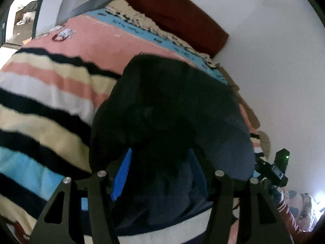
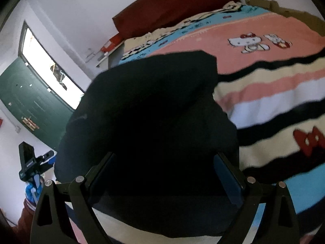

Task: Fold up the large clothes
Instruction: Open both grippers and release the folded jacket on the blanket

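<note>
Both hand-held grippers, left (image 1: 160, 172) and right (image 2: 166, 174), angled down, jaws apart over dark garment (image 1: 172, 101).

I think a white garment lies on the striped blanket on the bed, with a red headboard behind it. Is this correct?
Not quite: the garment is black, not white, as the right wrist view shows. The rest holds: it lies on the striped blanket on the bed, with the red headboard behind.
</note>
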Tool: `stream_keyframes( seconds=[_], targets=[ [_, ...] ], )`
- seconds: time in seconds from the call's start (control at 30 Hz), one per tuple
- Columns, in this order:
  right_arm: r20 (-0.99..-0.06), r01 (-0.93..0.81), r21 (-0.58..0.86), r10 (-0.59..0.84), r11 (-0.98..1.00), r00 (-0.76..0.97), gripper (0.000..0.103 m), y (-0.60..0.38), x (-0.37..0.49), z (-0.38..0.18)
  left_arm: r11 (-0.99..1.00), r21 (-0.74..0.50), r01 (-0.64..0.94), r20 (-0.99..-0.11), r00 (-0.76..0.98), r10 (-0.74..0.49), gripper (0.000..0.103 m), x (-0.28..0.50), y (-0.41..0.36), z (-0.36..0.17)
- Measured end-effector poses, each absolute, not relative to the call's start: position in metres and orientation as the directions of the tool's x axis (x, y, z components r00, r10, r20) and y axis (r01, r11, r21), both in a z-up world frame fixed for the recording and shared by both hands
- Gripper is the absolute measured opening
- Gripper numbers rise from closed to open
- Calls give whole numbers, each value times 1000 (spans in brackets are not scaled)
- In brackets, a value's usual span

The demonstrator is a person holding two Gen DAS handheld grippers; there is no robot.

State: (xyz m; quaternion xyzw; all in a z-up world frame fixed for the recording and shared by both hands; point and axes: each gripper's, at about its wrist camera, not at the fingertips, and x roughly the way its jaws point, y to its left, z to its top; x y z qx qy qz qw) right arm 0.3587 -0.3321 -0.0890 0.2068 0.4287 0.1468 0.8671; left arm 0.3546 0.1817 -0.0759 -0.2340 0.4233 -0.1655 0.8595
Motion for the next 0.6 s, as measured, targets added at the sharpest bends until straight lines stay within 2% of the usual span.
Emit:
stream_keyframes(
  seconds=[0.27, 0.33, 0.43, 0.6],
  targets=[
    [-770, 103, 436, 312, 894, 556, 95, -375, 336, -125, 903, -428, -32, -737, 591, -329, 56, 345, 189, -95],
    [-774, 126, 421, 283, 898, 567, 95, -382, 325, -119, 920, -387, -63, -754, 596, -277, 56, 334, 191, -90],
    [-797, 143, 322, 187, 936, 574, 94, -378, 302, -99, 929, -361, -83, -754, 612, -238, 56, 313, 194, -77],
    [-771, 95, 267, 153, 959, 618, 94, -348, 257, -59, 956, -282, -87, -732, 664, -155, 56, 254, 172, -42]
  ],
)
